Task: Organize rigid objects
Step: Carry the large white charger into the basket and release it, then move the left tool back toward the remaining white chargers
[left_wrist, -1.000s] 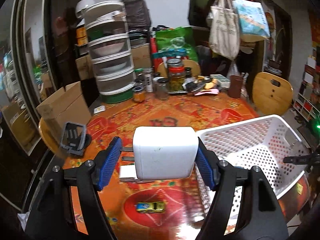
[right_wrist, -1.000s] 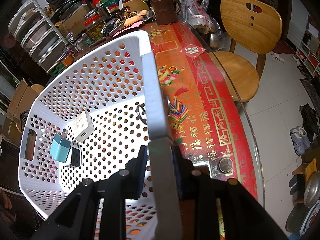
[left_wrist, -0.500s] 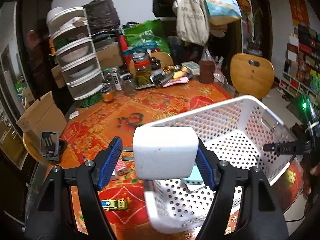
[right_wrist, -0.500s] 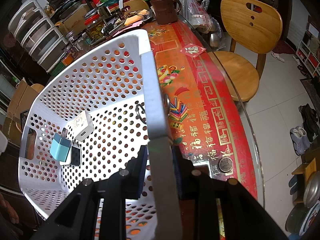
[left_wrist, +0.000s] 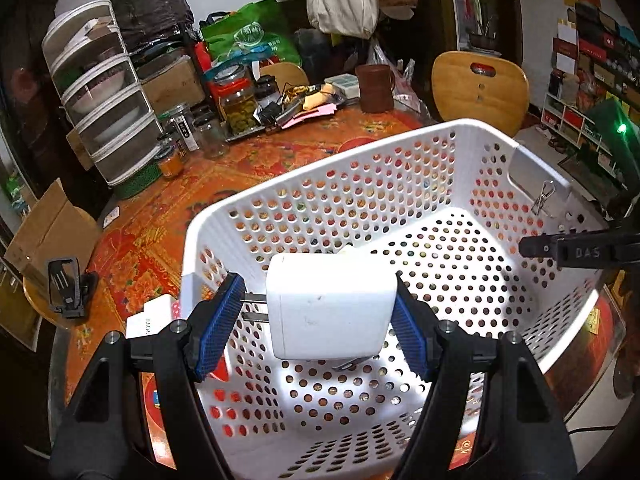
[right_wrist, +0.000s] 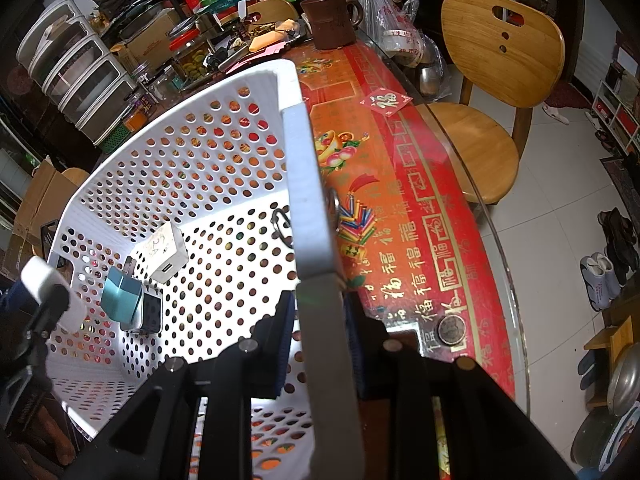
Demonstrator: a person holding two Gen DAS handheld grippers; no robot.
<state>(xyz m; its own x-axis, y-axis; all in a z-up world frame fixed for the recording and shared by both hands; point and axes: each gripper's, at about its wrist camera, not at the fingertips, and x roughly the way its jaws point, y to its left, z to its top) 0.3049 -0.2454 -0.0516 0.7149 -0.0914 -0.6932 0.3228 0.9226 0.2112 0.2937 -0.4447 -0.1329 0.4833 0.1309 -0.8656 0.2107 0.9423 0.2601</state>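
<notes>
The left gripper, jaws clamped on the white charger, has moved over the basket, ready to drop it, while the right gripper pinches the rim.

The basket sits on the table. Inside it, by its left wall, a charger lies behind a small box. The adapter hangs above the basket's floor. A mug stands behind the basket, a chair right of the table.
</notes>
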